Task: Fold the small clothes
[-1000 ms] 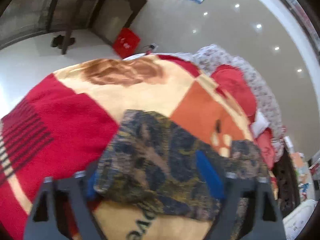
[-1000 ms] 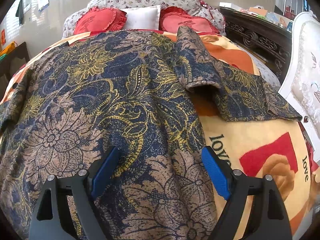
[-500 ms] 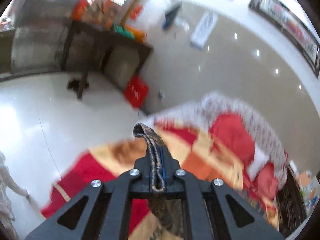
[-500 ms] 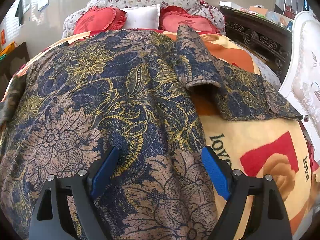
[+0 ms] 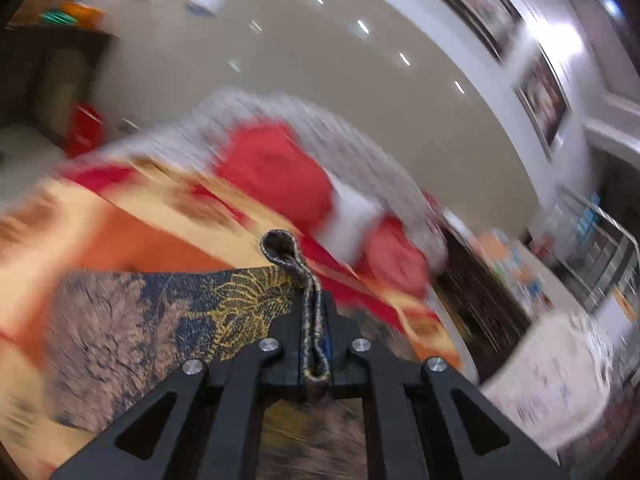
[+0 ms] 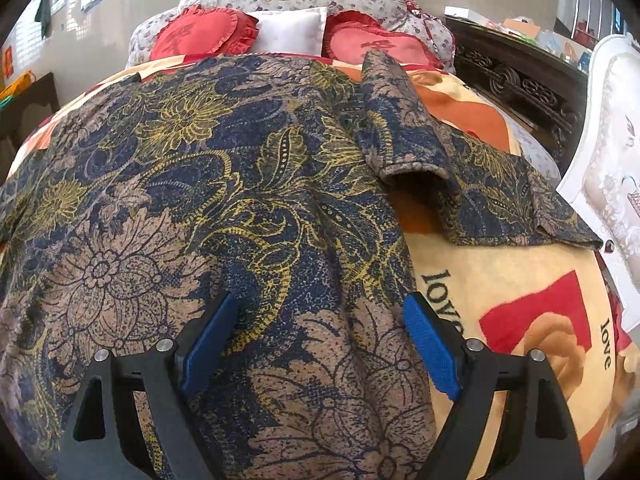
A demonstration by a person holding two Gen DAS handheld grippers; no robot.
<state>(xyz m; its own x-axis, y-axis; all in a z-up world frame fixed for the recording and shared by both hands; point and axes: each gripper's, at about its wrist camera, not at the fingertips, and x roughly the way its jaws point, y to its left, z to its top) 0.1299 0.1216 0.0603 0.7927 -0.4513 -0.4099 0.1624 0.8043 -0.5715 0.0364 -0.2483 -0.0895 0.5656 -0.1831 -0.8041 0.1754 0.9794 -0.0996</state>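
Bed blanket (image 6: pixel 500 280): left tool (image 5: pixel 314 332) pinches garment (image 6: pixel 200 200) fold; right tool (image 6: pixel 320 340) agape

Navy garment (image 6: pixel 240 184) with tan and gold florals (paisley-like), cream-orange-red blanket (image 6: pixel 516 276), red cushions (image 6: pixel 204 34)

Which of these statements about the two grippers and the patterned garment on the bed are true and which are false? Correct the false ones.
1. The left gripper is clamped on a fold of the patterned garment. True.
2. The right gripper is shut on the garment. False: its jaws are wide open above the cloth.
3. A white pillow lies between two red cushions. True.
4. The blanket under the garment is plain white. False: it is cream, red and orange, printed "love".
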